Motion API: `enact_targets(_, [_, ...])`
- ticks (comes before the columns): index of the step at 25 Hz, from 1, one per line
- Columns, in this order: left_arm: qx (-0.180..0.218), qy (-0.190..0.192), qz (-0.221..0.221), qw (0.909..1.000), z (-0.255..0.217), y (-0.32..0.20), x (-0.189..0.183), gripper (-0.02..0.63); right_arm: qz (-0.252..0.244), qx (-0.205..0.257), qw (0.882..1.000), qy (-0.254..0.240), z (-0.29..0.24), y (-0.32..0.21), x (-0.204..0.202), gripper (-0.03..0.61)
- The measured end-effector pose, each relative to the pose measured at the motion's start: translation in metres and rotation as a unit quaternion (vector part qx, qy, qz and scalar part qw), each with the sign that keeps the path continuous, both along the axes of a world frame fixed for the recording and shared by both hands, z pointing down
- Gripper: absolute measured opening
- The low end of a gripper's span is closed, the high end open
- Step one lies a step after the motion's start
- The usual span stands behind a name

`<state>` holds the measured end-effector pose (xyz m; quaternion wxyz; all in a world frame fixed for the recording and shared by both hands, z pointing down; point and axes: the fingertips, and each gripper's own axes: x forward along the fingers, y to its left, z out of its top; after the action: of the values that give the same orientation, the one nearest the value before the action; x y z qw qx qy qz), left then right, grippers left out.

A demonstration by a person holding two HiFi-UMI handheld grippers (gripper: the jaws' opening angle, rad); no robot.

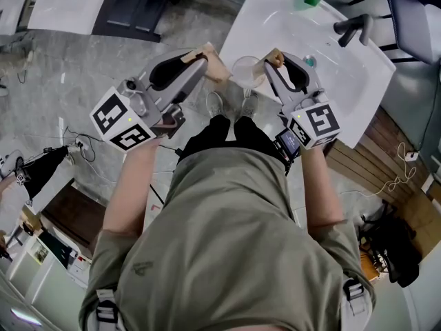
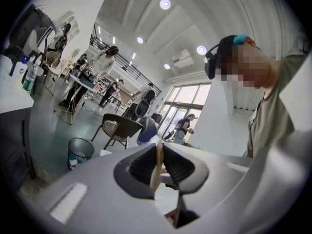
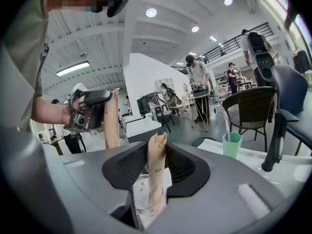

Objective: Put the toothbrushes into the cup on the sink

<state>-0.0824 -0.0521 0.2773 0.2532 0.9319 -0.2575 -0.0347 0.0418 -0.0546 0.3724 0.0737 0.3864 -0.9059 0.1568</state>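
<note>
Clamping at upper centre, the left claw (image 1: 207, 56) holds the first toothbrush (image 2: 156, 167), the right claw (image 1: 275, 59) the second toothbrush (image 3: 157, 169); paper wrappers hide both brushes.

We find bright, even indoor light. In both gripper views ceiling lamps (image 2: 165, 4) glare near 12 o'clock and windows (image 2: 194, 99) bleach out; fisheye bending and black vignette ring the edges. Head view: white sink (image 1: 270, 26) at 1 o'clock nearly overexposed, shadows soft.

Large open studio with mezzanine (image 3: 225, 45), worktables (image 2: 82, 82), chairs (image 3: 249, 106), freestanding sink (image 1: 275, 26)
</note>
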Motion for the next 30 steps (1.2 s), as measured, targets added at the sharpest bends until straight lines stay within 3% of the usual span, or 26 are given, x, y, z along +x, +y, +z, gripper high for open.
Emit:
enact_targets(17, [0.012,0.005,0.003,0.9999,-0.008,0.004,0.002,0.048,0.041,0.017,0.999,-0.003,-0.020,0.002,0.032,0.107])
enact_targets(30, [0.023,0.010,0.013,0.9996,-0.019,0.003,0.009,0.048,0.042,0.025,0.999,-0.014,-0.046,0.016,0.040,0.106])
